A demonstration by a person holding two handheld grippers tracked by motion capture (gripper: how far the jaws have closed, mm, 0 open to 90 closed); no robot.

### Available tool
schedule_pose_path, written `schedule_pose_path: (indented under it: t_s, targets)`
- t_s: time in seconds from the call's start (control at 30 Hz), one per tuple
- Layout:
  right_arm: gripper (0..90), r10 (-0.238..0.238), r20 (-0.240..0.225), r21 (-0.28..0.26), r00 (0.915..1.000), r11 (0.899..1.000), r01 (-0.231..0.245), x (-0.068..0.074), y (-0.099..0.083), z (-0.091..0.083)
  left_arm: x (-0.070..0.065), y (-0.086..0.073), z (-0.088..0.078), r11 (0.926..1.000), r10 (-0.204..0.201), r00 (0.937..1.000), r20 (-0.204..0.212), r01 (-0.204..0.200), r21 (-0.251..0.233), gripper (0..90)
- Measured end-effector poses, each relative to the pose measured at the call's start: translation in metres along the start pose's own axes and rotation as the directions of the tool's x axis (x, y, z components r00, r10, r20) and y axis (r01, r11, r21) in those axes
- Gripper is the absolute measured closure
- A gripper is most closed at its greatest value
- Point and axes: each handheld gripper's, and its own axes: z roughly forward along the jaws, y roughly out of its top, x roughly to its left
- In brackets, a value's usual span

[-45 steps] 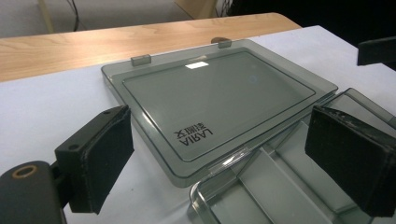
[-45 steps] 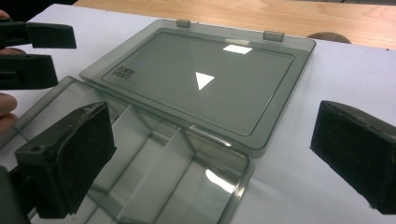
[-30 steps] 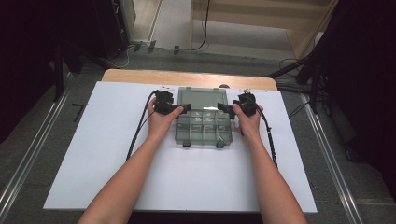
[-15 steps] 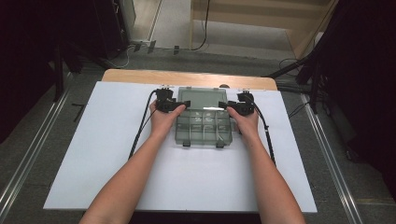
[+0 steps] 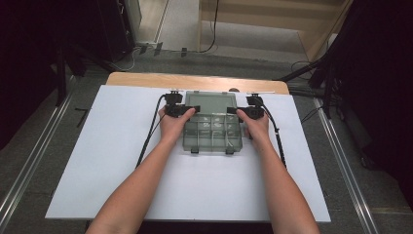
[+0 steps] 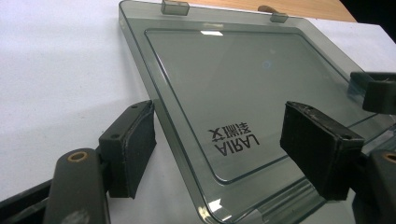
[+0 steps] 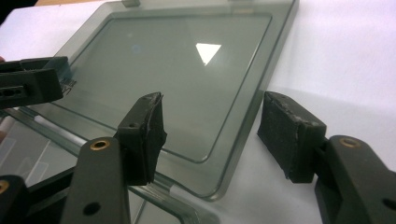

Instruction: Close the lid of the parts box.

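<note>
Left hand-held gripper [image 6: 219, 144]: jaws spread, straddling the left edge of the flipped-back lid [image 6: 243, 93]; one pad on the white sheet outside, the other over the lid panel; neither presses. The jaws have just been closing, with the lid rim between them.
Right hand-held gripper [image 7: 210, 135]: jaws apart, straddling the lid's right edge near its corner; they closed in sharply, then eased out a little; no pinch seen.
Organiser box [image 5: 213, 134]: smoky clear plastic, compartmented tray nearest the person, middle of the white sheet [image 5: 97, 161] on the worktop [image 5: 146, 78].
Lid position: lying open and flat on the sheet beyond the tray, hinged to it, two latch tabs [image 6: 175, 7] on its far edge.
Step in hand: by my reading, taking hold of both lid sides, probably to swing it shut over the tray.
Next move calls for: both pairs of pads to bite the thin rim together, then an even lift about the hinge so the lid does not twist or slip.
</note>
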Motion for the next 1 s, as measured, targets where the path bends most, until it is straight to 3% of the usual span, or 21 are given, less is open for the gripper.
schedule_pose_path:
  t_s: [0.13,0.27,0.5,0.73,0.9,1.0]
  targets:
    - [46.8,-0.001,-0.046,0.001,0.9989,1.0,0.001,0.0,-0.001,-0.001,0.001,0.0,0.0,1.0,-0.009,0.9994,0.032,0.01,-0.001,33.1]
    - [49.1,-0.022,-0.017,-0.018,0.9996,1.0,0.022,0.004,-0.001,-0.003,0.001,0.0,-0.001,0.9999,0.004,0.9995,0.03,-0.003,-0.011,34.9]
    - [61.1,-0.044,0.005,-0.052,0.999,0.998,0.045,0.007,-0.001,-0.015,-0.001,0.004,-0.009,0.9981,0.041,0.9987,0.031,-0.04,-0.046,42.8]
    - [73.4,-0.091,0.025,-0.115,0.9955,0.989,0.093,0.009,-0.007,-0.03,-0.002,0.006,-0.022,0.9918,0.088,0.9954,0.037,-0.084,-0.096,56.1]
    - [78.7,-0.121,0.052,-0.137,0.9913,0.982,0.127,0.014,-0.009,-0.037,-0.004,0.007,-0.029,0.9852,0.127,0.9914,0.031,-0.123,-0.119,61.0]
    - [80.3,-0.154,0.082,-0.147,0.9846,0.975,0.165,0.017,-0.012,-0.04,-0.006,0.006,-0.03,0.981,0.148,0.9888,0.018,-0.145,-0.13,62.2]
